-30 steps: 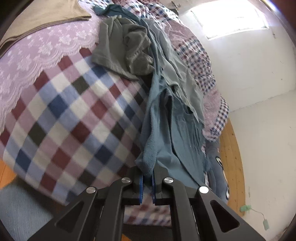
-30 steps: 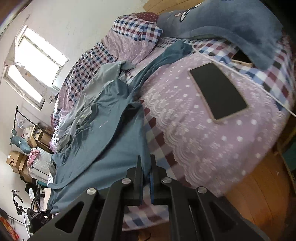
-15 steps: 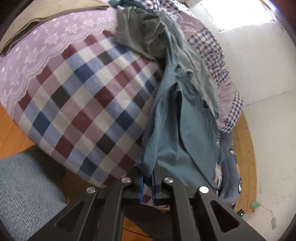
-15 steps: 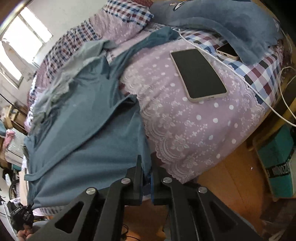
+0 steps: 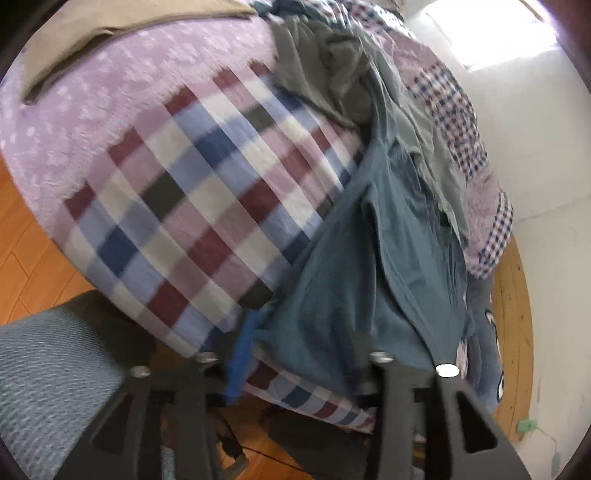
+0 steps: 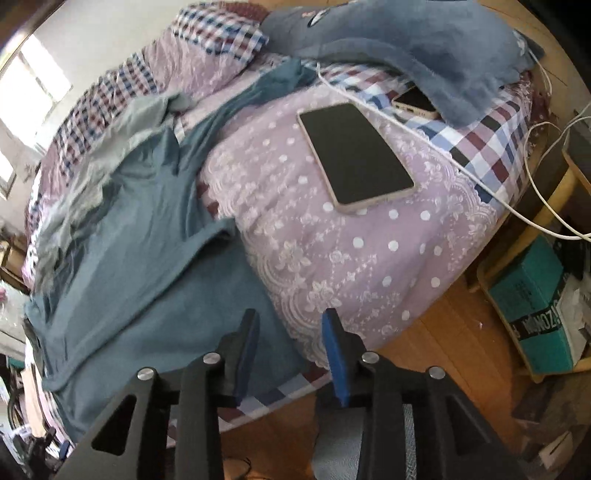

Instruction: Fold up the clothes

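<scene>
A teal garment (image 5: 369,258) lies spread along the bed, its hem hanging over the near edge. My left gripper (image 5: 299,358) is at that hem and its jaws are opening. The cloth still drapes between them and partly covers the right finger, but no pad presses on it. In the right wrist view the same teal garment (image 6: 147,266) lies flat at the left. My right gripper (image 6: 290,343) is opening over its near corner, with the blue pads (image 6: 332,350) apart and off the cloth.
A crumpled grey-green garment (image 5: 325,74) and a beige one (image 5: 110,26) lie farther up the checked bedspread (image 5: 184,206). A tablet (image 6: 354,155), a phone (image 6: 413,103), a white cable (image 6: 480,177) and a blue plush throw (image 6: 406,48) sit at the right. A teal box (image 6: 535,306) stands on the wooden floor.
Both grippers were shut on the teal garment's hem; now their jaws have parted and the cloth is released. Both views have tipped downward toward the bed edge.
</scene>
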### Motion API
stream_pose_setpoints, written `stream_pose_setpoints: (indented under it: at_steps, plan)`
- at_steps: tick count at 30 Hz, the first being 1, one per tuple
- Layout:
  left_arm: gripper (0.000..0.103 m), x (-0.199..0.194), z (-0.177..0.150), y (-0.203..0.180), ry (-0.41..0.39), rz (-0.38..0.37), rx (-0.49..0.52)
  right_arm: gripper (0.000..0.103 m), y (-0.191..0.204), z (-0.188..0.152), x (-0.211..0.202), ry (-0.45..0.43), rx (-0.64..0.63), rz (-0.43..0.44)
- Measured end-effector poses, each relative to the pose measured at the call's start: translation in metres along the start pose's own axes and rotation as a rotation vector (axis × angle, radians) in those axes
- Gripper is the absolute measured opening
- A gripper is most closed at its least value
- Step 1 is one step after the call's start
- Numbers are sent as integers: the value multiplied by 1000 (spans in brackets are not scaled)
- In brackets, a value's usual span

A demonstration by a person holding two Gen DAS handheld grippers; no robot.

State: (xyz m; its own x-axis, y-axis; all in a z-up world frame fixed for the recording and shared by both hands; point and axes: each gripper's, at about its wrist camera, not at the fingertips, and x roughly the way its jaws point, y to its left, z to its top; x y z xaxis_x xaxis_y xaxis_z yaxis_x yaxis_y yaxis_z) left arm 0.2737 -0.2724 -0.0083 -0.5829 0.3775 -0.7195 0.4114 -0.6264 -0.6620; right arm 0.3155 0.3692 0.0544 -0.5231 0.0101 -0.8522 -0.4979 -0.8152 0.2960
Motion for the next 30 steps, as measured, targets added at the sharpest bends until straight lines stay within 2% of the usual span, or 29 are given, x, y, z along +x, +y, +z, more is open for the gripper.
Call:
stream_pose_setpoints:
  at_steps: [4, 7, 8, 16, 18, 19, 20, 21, 24, 30]
  plan:
    - [55, -11, 6, 3, -54, -62, -14, 39, 18, 4, -7, -50, -23, 44]
    - [56, -16, 16, -6, -95, -97, 28, 39, 46, 9, -7, -72, -91, 74]
    - [59, -16, 22, -12, -107, -108, 49, 39, 57, 12, -6, -70, -122, 80]
    - [60, 4, 86, -79, -160, -186, 217, 40, 176, 43, 10, -59, -409, 169]
    - [64, 12, 105, -104, -168, -201, 280, 41, 212, 53, 17, -64, -487, 186]
    - [67, 16, 112, -117, -182, -185, 321, 41, 231, 59, 20, -67, -526, 196]
    - [75, 21, 121, -129, -195, -166, 357, 41, 250, 64, 24, -71, -561, 208]
    - [78, 28, 131, -138, -203, -144, 373, 41, 268, 69, 27, -74, -593, 219]
    - [78, 53, 165, -144, -193, -139, 349, 43, 321, 80, 40, -67, -691, 261]
    - [78, 111, 212, -124, -160, -103, 253, 46, 404, 89, 71, -44, -808, 318]
